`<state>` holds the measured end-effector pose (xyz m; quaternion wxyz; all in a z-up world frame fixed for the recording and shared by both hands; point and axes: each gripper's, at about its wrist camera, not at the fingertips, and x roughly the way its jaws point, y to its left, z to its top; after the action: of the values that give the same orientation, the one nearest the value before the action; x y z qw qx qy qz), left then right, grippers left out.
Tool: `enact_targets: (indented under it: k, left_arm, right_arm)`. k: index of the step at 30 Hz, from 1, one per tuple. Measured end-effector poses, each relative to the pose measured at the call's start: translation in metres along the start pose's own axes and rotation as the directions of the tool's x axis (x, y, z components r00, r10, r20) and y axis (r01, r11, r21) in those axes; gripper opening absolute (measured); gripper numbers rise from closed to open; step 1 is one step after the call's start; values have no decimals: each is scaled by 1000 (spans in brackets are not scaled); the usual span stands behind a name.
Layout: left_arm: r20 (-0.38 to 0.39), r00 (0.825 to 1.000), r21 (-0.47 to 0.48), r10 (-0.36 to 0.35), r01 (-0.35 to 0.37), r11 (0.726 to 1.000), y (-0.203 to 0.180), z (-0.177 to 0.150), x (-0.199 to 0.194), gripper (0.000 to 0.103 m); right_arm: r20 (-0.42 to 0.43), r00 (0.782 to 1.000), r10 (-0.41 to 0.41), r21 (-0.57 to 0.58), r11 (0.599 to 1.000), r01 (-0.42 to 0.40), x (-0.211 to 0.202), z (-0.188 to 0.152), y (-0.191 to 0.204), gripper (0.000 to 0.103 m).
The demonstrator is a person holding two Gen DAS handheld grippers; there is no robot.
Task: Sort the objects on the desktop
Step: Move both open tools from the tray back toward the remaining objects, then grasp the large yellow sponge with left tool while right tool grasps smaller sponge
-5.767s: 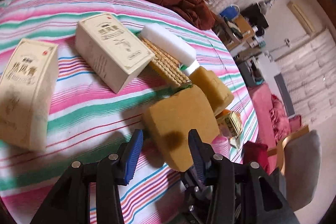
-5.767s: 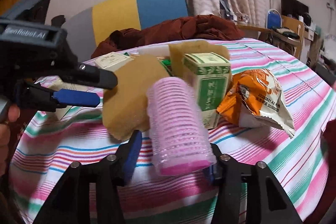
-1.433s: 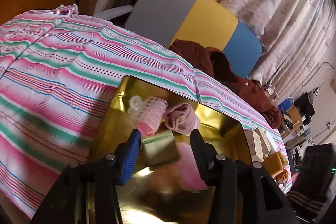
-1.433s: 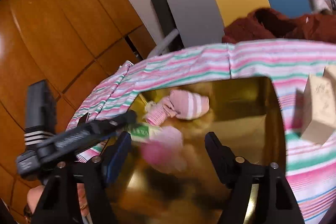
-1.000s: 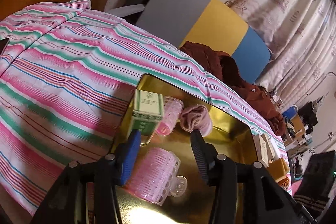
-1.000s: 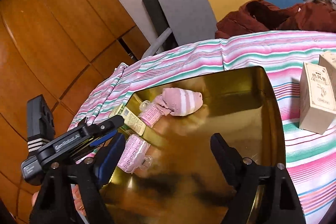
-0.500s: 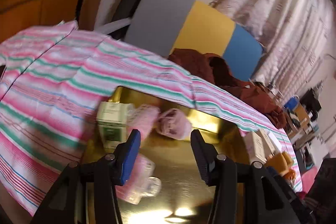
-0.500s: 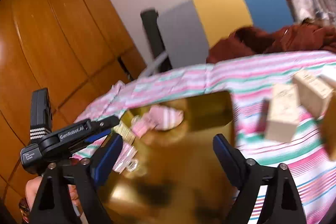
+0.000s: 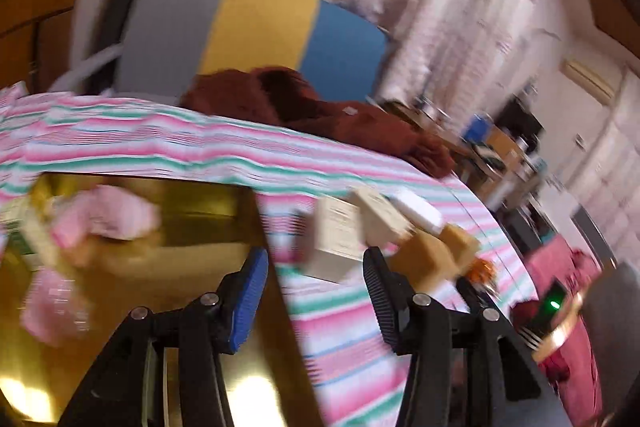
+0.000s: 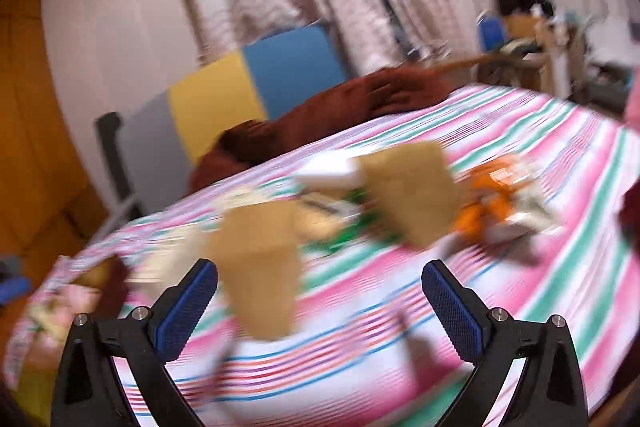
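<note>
Both views smeared by blur. Left claw (image 9: 316, 275) partly open, nothing between its pads, poised over the right edge of the gold tray (image 9: 180, 267) on the striped cloth (image 9: 200, 151) of the counter. In the tray, at its left: a pink rolled sock (image 9: 116, 215), a pink hair roller (image 9: 48, 307) nearer the camera, a green-and-white box (image 9: 16, 231) at the far left edge. Right of the tray, on the cloth: two cream boxes (image 9: 336, 239) side by side, a white block (image 9: 416, 211) behind them, two tan sponges (image 9: 428, 259) beyond, an orange packet (image 9: 480, 269) at the far end. Right claw (image 10: 320, 301) spreading wide, empty, aimed at the same pile: one tan sponge (image 10: 260, 267) just past the left pad, another (image 10: 412, 191) farther back, the orange packet (image 10: 488, 203) to its right. Brown garment (image 10: 328, 119) heaped at the far edge of the counter, against a chair (image 9: 260, 35) in grey, yellow and blue.
</note>
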<state>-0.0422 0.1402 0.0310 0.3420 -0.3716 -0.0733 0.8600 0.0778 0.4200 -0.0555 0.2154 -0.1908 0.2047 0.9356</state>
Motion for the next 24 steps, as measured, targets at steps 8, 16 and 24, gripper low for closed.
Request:
enact_targets:
  k: [8,16,24]
  left_arm:
    - [-161,985,159,-64,90,983,-91,-11,76,51]
    - [-202,978,182,-53,91,979,-129,-19,124,51]
    - [-223,975,198,-17,63,978,-128,-28,137,51]
  right_arm:
    - [-63,998,-31,11,999,31,28,21,-27,103]
    - [-99,994,-40,23,999,42,47,35,-44,100]
    - [-181,983,-41,10,999,44,71,47,-55,100]
